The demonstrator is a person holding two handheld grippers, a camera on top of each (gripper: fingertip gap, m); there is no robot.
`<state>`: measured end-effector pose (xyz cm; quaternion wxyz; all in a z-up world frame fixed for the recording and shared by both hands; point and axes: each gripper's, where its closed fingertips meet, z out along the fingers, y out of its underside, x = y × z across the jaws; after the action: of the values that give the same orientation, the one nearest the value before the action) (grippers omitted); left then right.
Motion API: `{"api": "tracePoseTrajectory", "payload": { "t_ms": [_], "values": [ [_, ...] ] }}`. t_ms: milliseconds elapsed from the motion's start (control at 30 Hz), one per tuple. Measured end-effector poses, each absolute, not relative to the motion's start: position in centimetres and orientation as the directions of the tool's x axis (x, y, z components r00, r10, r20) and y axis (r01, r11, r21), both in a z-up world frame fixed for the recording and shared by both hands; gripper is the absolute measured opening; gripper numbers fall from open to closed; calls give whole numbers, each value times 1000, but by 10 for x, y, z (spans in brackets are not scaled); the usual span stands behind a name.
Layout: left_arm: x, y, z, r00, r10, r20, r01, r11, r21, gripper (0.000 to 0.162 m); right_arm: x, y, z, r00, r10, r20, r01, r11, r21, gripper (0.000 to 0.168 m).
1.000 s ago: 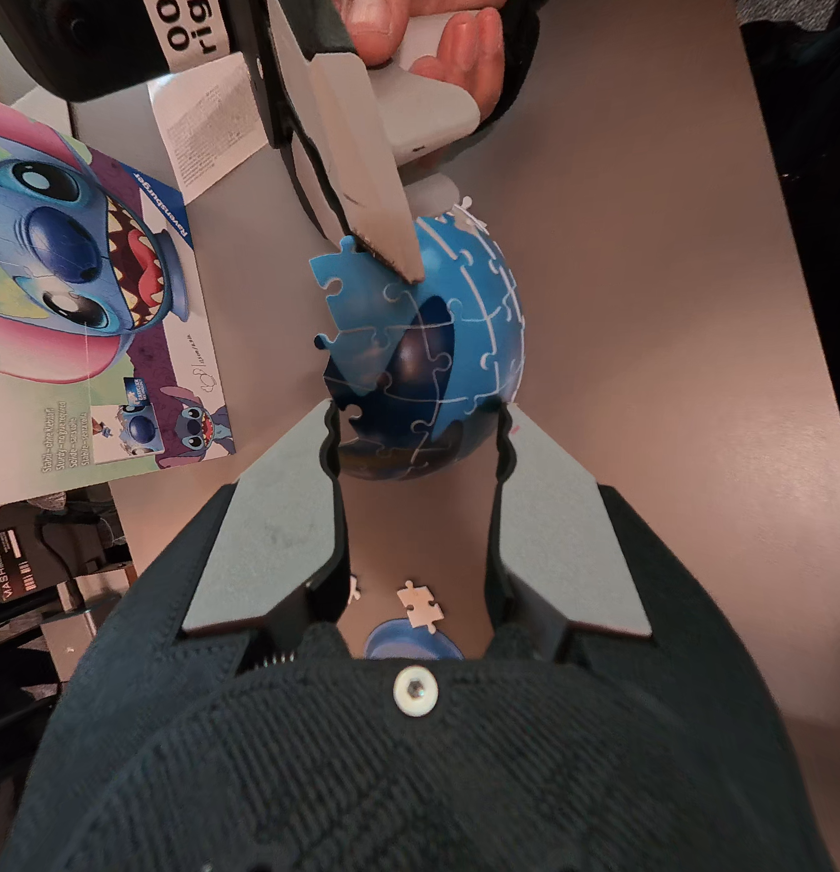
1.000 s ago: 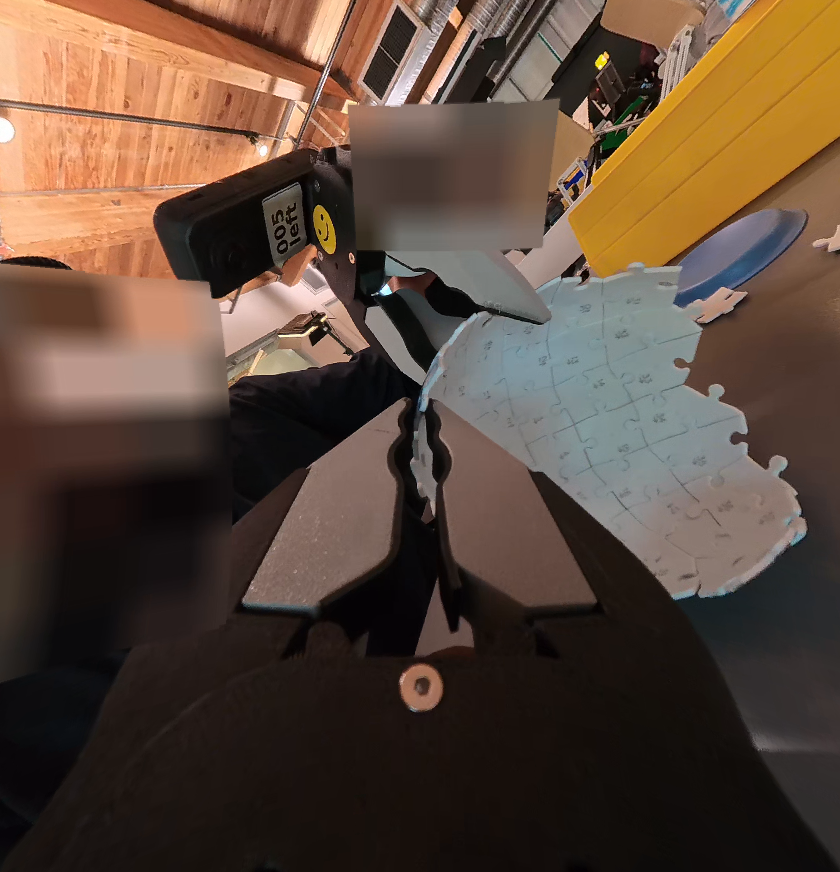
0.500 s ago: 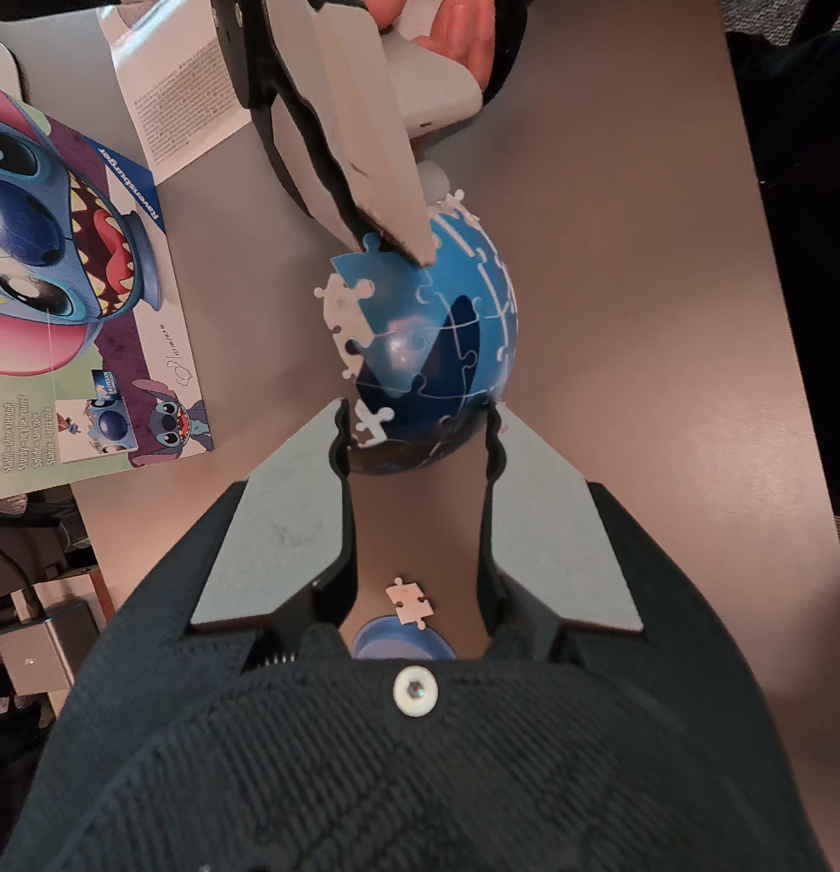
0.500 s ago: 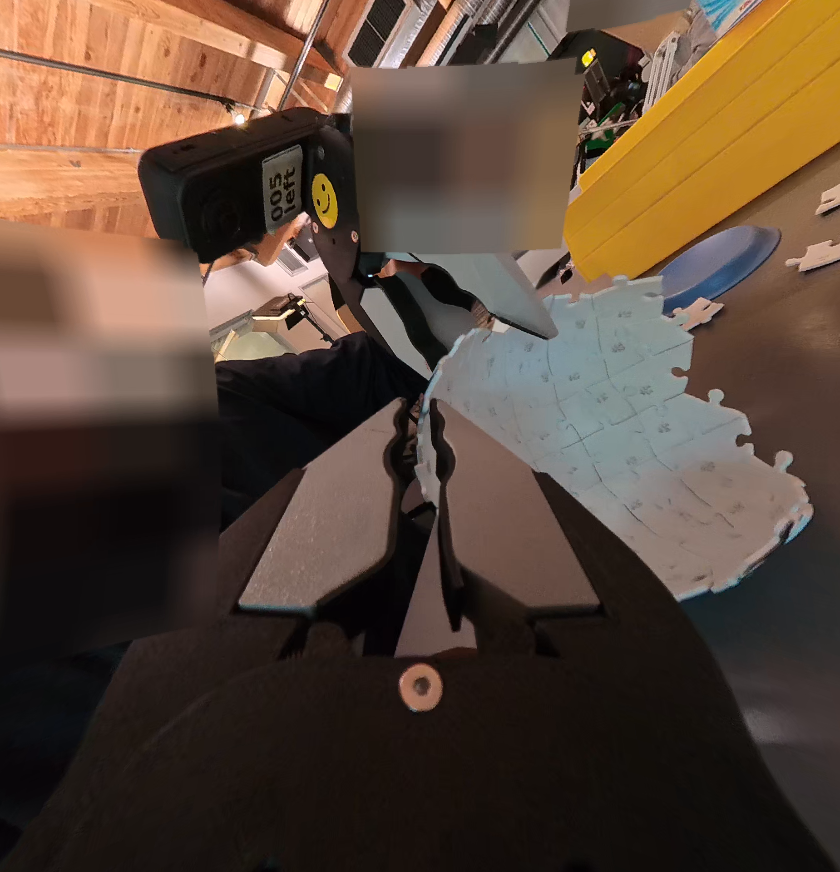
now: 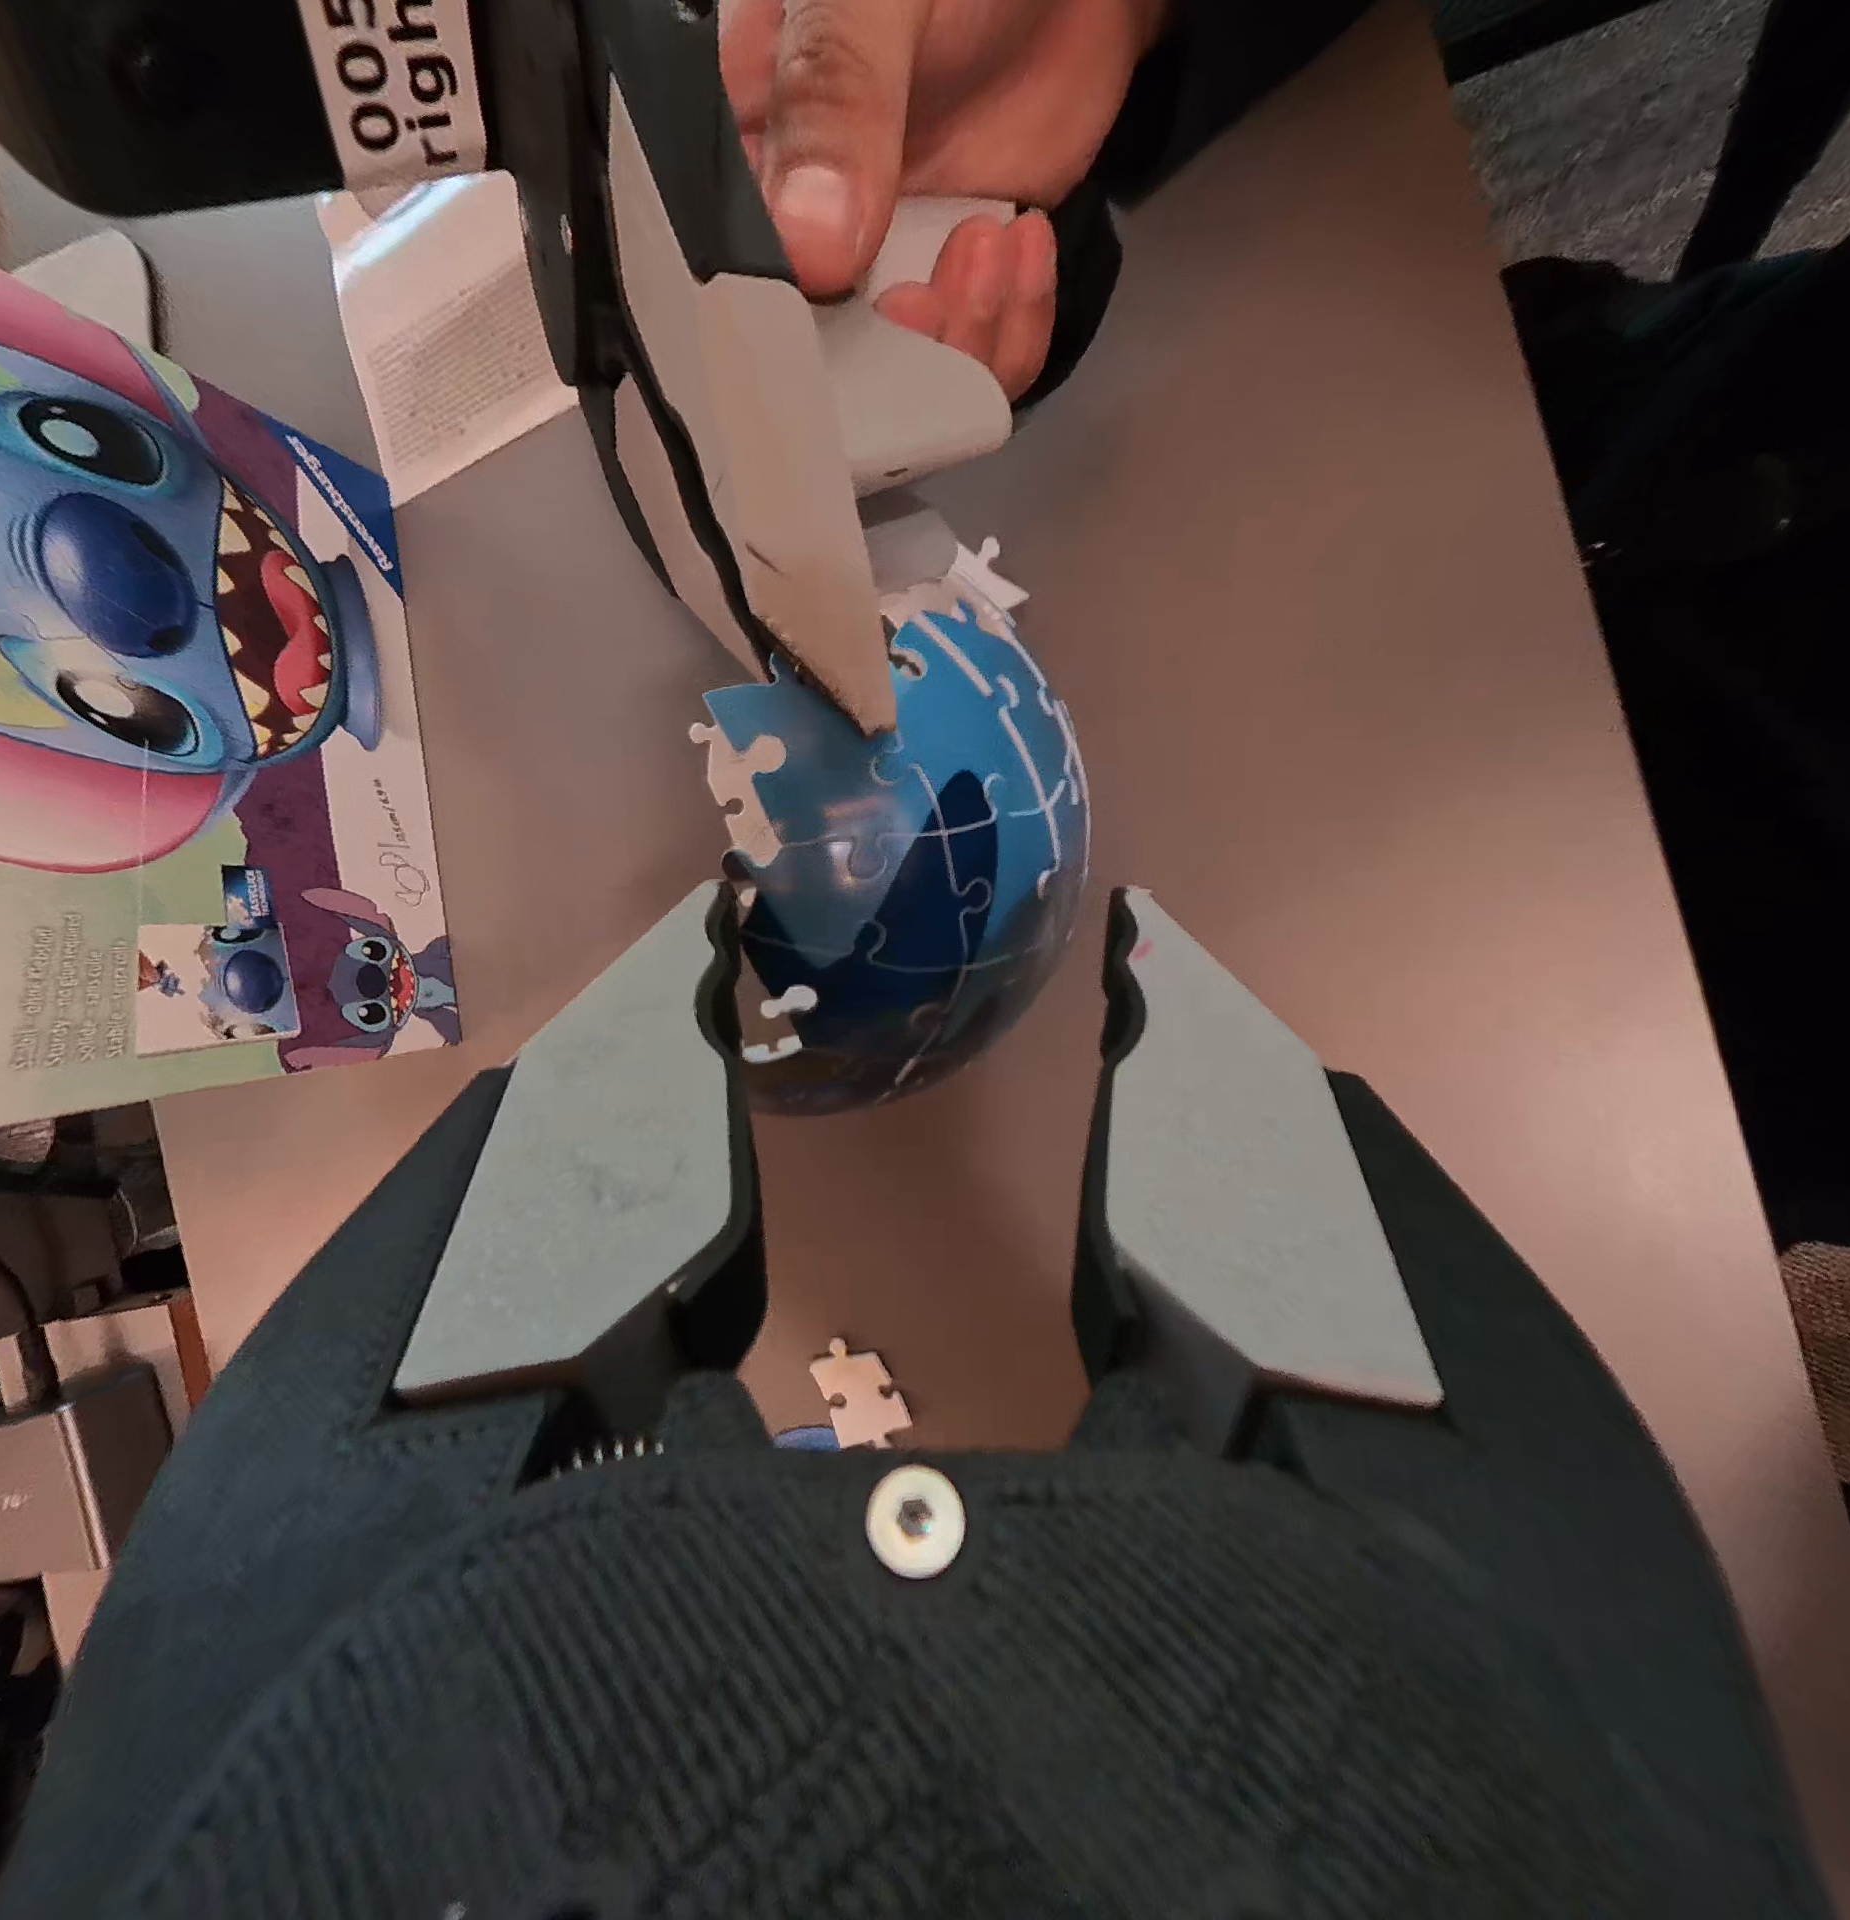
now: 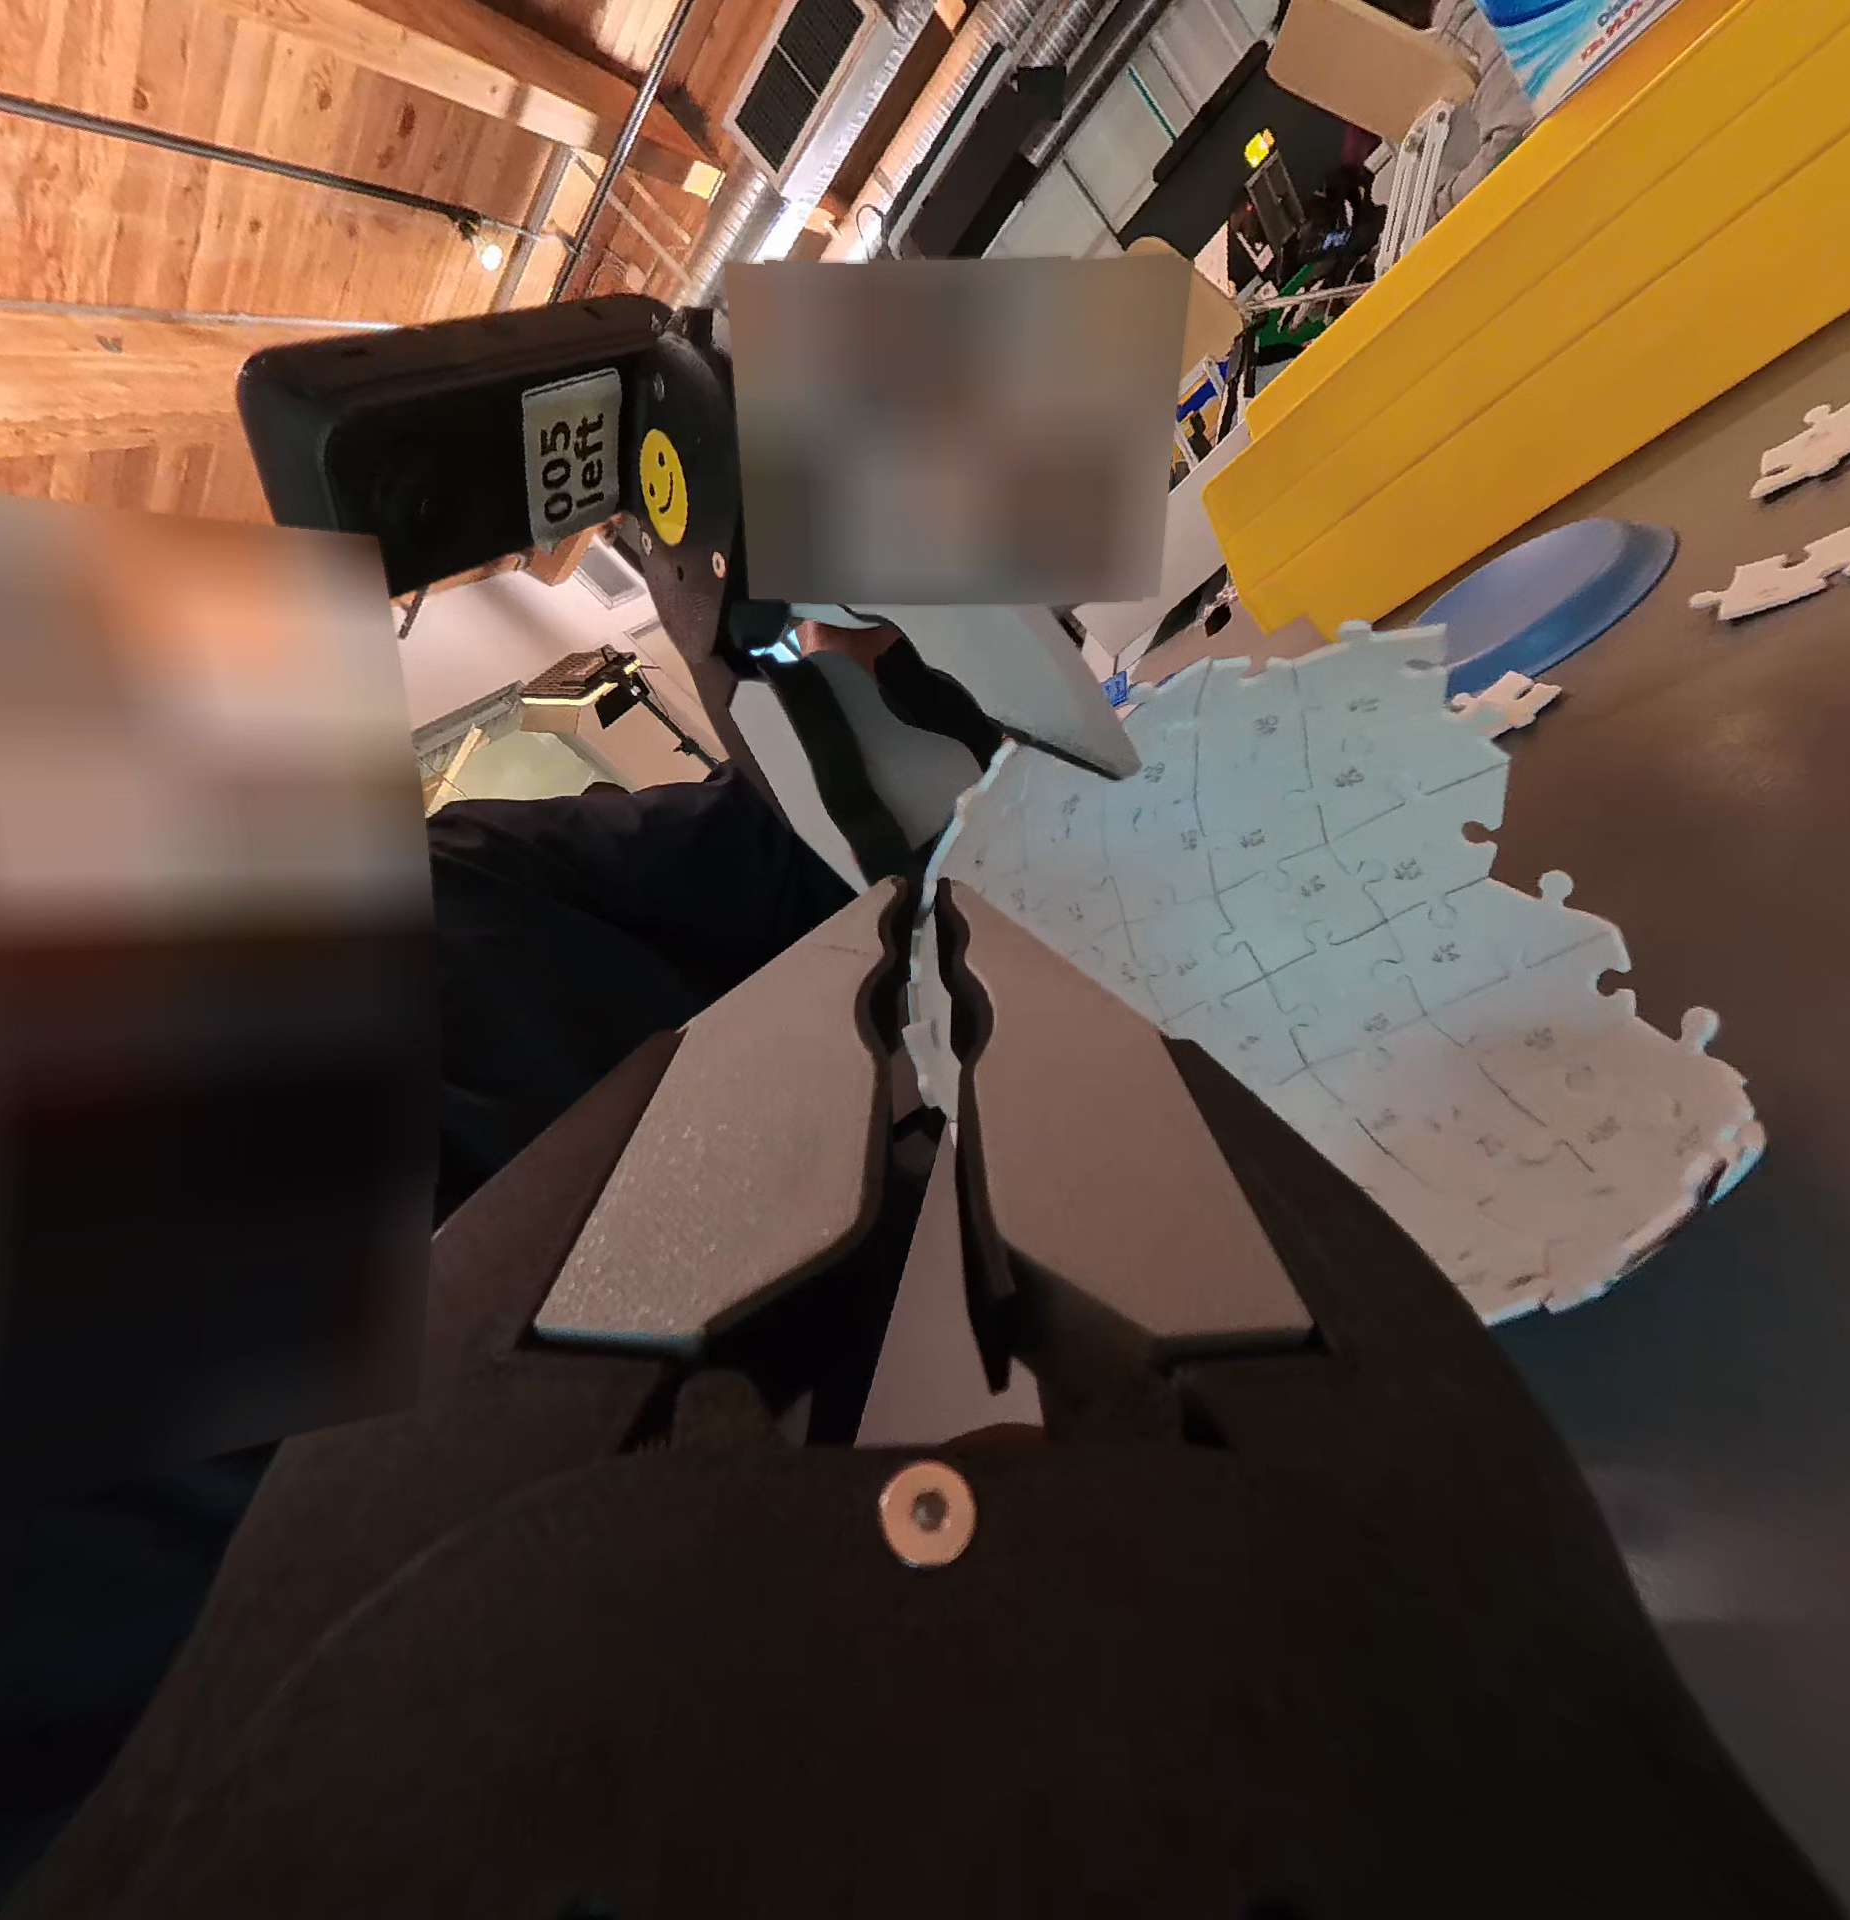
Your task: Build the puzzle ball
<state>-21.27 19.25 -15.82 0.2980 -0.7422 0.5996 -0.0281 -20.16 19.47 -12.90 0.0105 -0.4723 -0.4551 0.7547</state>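
Blue curved puzzle pieces form a partly built shell, the puzzle ball point(image 5: 905, 883), held above the table point(image 5: 1264, 675). The right hand-held gripper point(image 6: 926, 914) pinches the shell's rim, its jaws narrow around the thin edge. The left hand-held gripper point(image 5: 916, 935) stands wide, its fingers flanking the lower end of the shell without a clear grip. The step in hand seems to be steadying the shell so another piece can go in. Next, the left would likely need to fetch a loose white piece point(image 5: 859, 1392) lying below it near the blue stand point(image 6: 1555, 592). The puzzle box point(image 5: 173, 727) lies well apart; the right gripper's body crowds the open rim.
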Motion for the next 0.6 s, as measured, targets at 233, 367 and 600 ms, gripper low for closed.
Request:
{"api": "tracePoseTrajectory", "payload": {
  "t_ms": [233, 367, 600],
  "values": [
    [-211, 197, -167, 290, -911, -294, -893, -147, -426, 68, -202, 195, -126, -561, 409, -719, 412, -616, -672, 1],
    [-212, 198, -168, 288, -914, -287, -901, -157, -404, 67, -202, 196, -126, -558, 413, -720, 413, -614, -673, 1],
    [-213, 200, -168, 288, -922, -258, -897, -165, -411, 62, -199, 196, -123, -565, 416, -712, 411, -607, -680, 13]
  ]
}}
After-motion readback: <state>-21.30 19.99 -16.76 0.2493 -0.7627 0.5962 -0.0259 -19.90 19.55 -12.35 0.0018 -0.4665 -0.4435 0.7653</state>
